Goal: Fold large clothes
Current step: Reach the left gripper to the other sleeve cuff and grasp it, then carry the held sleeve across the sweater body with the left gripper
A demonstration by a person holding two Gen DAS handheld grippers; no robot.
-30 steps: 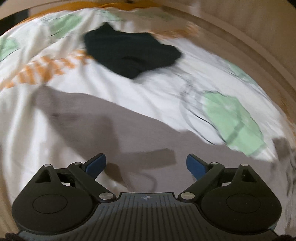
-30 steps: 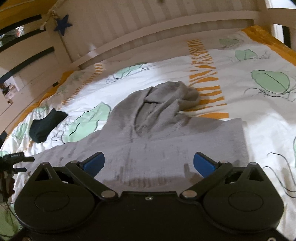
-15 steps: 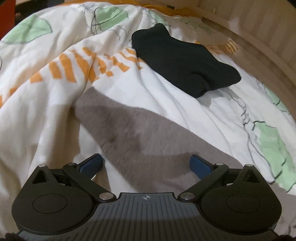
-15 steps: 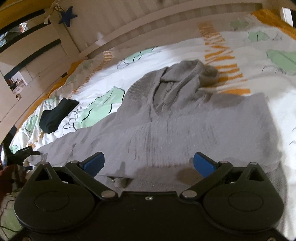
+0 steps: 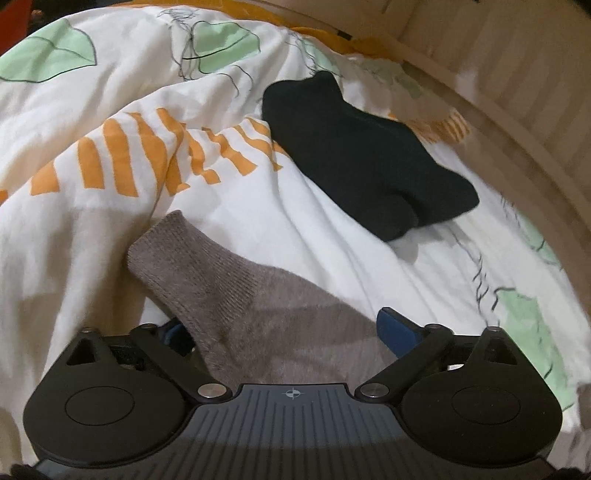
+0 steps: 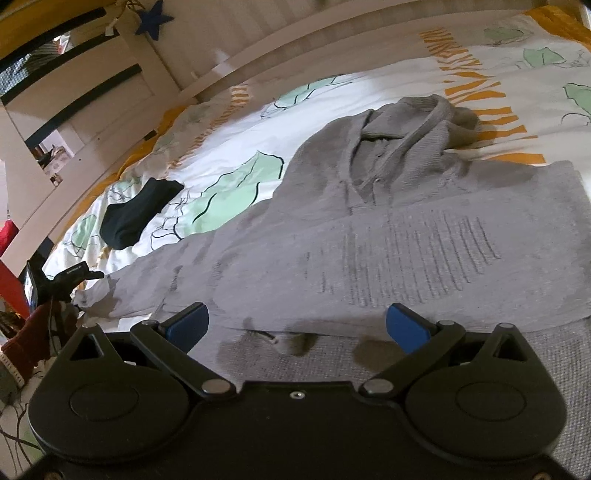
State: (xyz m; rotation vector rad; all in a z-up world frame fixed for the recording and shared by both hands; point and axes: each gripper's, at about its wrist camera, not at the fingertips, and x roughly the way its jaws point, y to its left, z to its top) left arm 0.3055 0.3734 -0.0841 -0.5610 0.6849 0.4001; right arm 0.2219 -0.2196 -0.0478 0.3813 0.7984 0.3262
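Observation:
A large grey knit sweater (image 6: pixel 406 236) lies spread on the bed, collar toward the headboard, one side folded over its front. Its left sleeve (image 5: pixel 236 295) stretches out, the ribbed cuff lying on the duvet. My left gripper (image 5: pixel 284 328) is open, its jaws on either side of the sleeve just behind the cuff; the sleeve partly hides the left pad. My right gripper (image 6: pixel 295 325) is open and empty over the sweater's lower edge. The left gripper (image 6: pixel 66 280) shows at the far left of the right wrist view.
A folded black garment (image 5: pixel 362 166) lies on the white leaf-and-orange-stripe duvet (image 5: pixel 110 110), also in the right wrist view (image 6: pixel 136 214). A wooden bed rail (image 5: pixel 517 122) curves along the far side. A white slatted headboard (image 6: pixel 295 33) and shelving stand behind.
My left gripper has swung over and come down on the sleeve, so the cuff now lies between its jaws. My right gripper has moved lower and closer over the sweater's hem.

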